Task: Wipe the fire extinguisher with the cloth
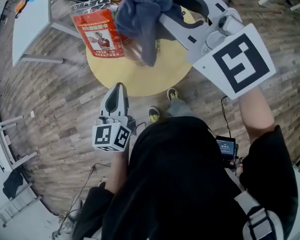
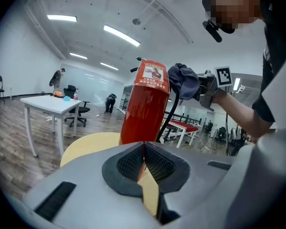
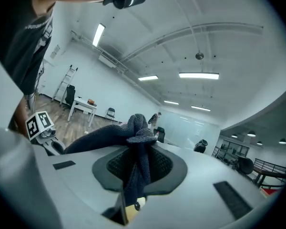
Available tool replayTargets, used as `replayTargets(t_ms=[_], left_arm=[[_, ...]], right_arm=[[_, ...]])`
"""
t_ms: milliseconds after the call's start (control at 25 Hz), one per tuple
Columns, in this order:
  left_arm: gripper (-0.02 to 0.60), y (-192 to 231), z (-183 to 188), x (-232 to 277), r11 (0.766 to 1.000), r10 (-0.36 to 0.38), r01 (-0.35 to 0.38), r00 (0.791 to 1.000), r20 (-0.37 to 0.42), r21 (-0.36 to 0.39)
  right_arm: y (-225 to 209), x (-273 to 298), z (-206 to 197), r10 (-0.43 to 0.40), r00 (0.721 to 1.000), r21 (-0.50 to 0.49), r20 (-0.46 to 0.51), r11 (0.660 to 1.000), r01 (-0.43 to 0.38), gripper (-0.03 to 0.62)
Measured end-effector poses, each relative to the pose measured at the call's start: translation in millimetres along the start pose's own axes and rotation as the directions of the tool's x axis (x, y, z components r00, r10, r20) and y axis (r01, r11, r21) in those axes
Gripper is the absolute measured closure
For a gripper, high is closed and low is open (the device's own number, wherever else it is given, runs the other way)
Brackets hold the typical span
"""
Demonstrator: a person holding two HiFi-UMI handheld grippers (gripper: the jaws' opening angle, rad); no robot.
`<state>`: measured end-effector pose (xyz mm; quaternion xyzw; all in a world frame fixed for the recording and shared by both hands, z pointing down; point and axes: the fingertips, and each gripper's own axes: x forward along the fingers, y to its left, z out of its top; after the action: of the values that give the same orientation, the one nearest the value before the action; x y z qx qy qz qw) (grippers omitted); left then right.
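Observation:
A red fire extinguisher (image 1: 102,34) stands on a round yellow table (image 1: 140,74); in the left gripper view the extinguisher (image 2: 145,106) rises just beyond the jaws. My right gripper (image 1: 157,11) is shut on a dark blue cloth (image 1: 145,16), held high beside the extinguisher's top. In the right gripper view the cloth (image 3: 133,137) is bunched between the jaws of the right gripper (image 3: 138,168). My left gripper (image 1: 117,91) hovers near the table's front edge; in its own view the left gripper (image 2: 144,163) has its pads together and nothing between them.
A white table (image 1: 30,19) stands to the left on the wooden floor. A folded white frame (image 1: 7,144) lies at the far left. The person's shoes (image 1: 162,104) are at the yellow table's near edge. Office chairs (image 2: 76,106) and a red bench (image 2: 186,128) stand farther off.

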<state>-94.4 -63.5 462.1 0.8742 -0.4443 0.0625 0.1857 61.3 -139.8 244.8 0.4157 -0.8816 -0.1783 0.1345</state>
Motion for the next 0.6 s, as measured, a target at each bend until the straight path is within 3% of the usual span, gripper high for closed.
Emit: replayTargets(t_ms=[160, 280, 440, 600], left_arm=[[0.558, -2, 0, 12, 1.000, -0.005, 0.005, 1.000, -0.008, -0.001], [0.558, -1, 3, 16, 1.000, -0.003, 0.003, 1.000, -0.011, 0.003], [0.558, 1, 4, 23, 1.000, 0.004, -0.004, 1.000, -0.018, 0.009], [0.558, 0, 5, 26, 1.000, 0.018, -0.017, 1.000, -0.017, 0.007]], right_arm=[[-1, 3, -21, 0.004, 0.999, 0.125, 0.036, 0.992, -0.008, 0.531], [5, 4, -56, 0.014, 0.999, 0.089, -0.037, 0.996, -0.010, 0.531], [26, 13, -111, 0.065, 0.995, 0.220, -0.076, 0.974, -0.047, 0.531], [54, 23, -175, 0.108, 0.982, 0.190, -0.154, 0.979, -0.078, 0.532]])
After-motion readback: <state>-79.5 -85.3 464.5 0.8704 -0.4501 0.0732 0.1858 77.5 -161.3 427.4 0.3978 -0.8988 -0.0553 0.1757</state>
